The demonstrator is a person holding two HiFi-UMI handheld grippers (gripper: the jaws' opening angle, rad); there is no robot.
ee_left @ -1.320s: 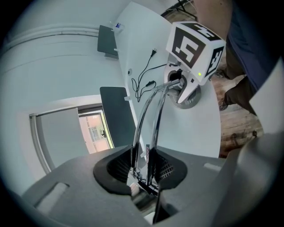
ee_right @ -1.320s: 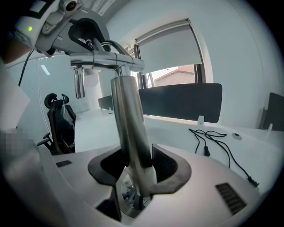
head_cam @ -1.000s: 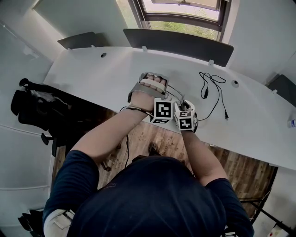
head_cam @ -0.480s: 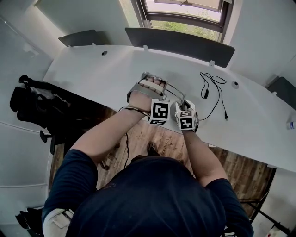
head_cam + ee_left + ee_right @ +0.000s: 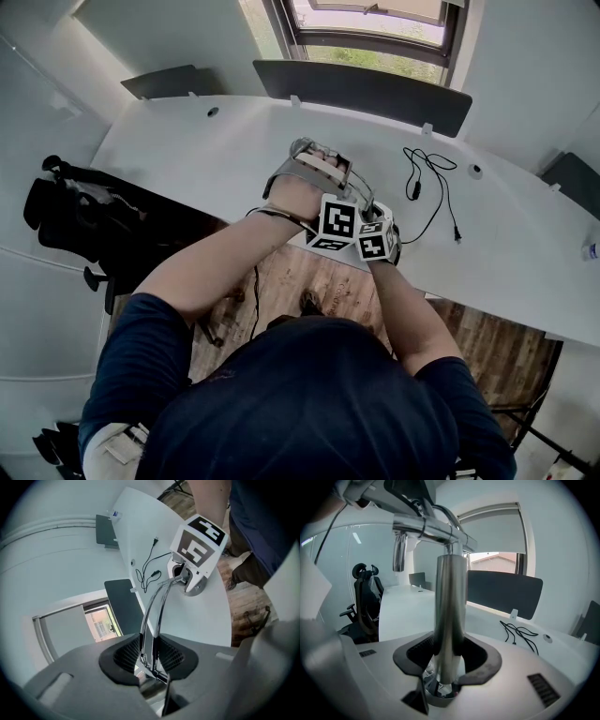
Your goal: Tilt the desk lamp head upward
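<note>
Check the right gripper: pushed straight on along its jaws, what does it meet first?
The lamp post, upright between the pads of the right gripper, which looks clamped on it, so it would push that. Beyond is the desk, depth unclear.

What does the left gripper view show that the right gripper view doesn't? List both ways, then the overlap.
Only left gripper view: the left gripper, whose jaws have just been closing and pinch the lamp's thin chrome arm; a marker cube; wooden floor. Only right gripper view: the right gripper clamped on the thick lamp post; an office chair. Both: white desk, black cable, dark divider panel, window.
</note>
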